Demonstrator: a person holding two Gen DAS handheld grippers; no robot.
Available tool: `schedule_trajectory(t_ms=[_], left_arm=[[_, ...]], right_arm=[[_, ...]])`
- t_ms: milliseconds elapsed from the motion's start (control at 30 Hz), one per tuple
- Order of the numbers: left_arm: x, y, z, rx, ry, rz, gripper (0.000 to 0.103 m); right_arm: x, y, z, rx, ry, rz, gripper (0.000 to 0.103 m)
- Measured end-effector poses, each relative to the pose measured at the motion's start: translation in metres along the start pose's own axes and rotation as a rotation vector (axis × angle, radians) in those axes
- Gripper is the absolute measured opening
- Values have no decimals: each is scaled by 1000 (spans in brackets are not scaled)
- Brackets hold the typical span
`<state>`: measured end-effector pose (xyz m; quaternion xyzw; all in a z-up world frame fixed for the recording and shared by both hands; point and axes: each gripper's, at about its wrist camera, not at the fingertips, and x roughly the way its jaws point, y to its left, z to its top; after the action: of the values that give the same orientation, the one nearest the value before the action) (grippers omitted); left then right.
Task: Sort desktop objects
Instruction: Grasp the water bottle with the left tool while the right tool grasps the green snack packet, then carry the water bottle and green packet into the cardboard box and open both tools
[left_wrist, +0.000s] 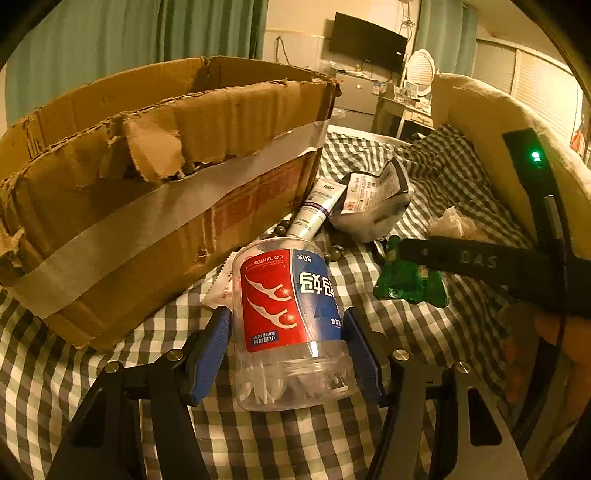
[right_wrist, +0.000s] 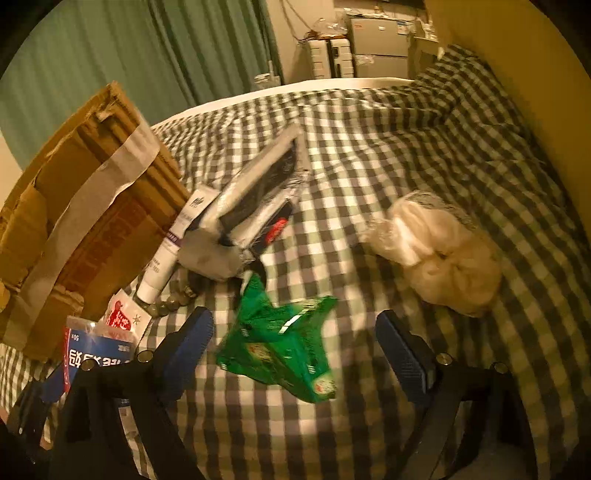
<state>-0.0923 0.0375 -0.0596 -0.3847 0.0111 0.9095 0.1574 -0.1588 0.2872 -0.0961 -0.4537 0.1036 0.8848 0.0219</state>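
So the left gripper (left_wrist: 286, 343) has its blue pads right against both sides of a clear plastic jar (left_wrist: 291, 325) of floss picks, clamped on the lower half of it. The jar lies on the checked cloth (left_wrist: 258, 443), tipped over, long axis running straight away from the camera toward the cardboard box (left_wrist: 147, 192). Its red and blue label reads upside down from the left wrist view, and the loose white picks are piled at the end nearest the gripper.

Just past the far end of the jar there's a white tube (left_wrist: 316, 212) lying at an angle with its cap end toward the jar, some dark beads (left_wrist: 334, 254) beside it, and a crumpled silver pouch (left_wrist: 373, 201) a bit further right. A small white packet (left_wrist: 219, 286) is tucked between jar and box.

The right gripper (right_wrist: 295, 354) hangs over a green wrapper (right_wrist: 280, 343), jaws wide apart, pads not touching it. The wrapper lies flat-ish on the cloth between the two fingers. A cream-coloured bundle (right_wrist: 436, 254) sits off to its right, well apart.
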Motion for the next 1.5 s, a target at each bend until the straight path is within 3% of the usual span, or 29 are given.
schedule_trajectory(t_ms=[100,233,567,933,1233,1500], left_arm=[[1,0,0,1,0,-2,64],[0,1,0,-5,1,-4,64],[-29,-2,-3,5,-48,-16,64],[-86,-4,1,22,-141,10,64],[-138,5,29,-7,-273,24,64],[-160,31,68,-13,-366,78,64]], right_arm=[[10,5,-4,-36,52,-4,55],[6,6,-7,-55,54,15,44],[-51,18,-25,-142,-37,-12,41],[-113,57,-41,-236,-115,73,41],[-169,77,-24,-267,-234,141,41],[-178,98,11,-292,-275,229,41]])
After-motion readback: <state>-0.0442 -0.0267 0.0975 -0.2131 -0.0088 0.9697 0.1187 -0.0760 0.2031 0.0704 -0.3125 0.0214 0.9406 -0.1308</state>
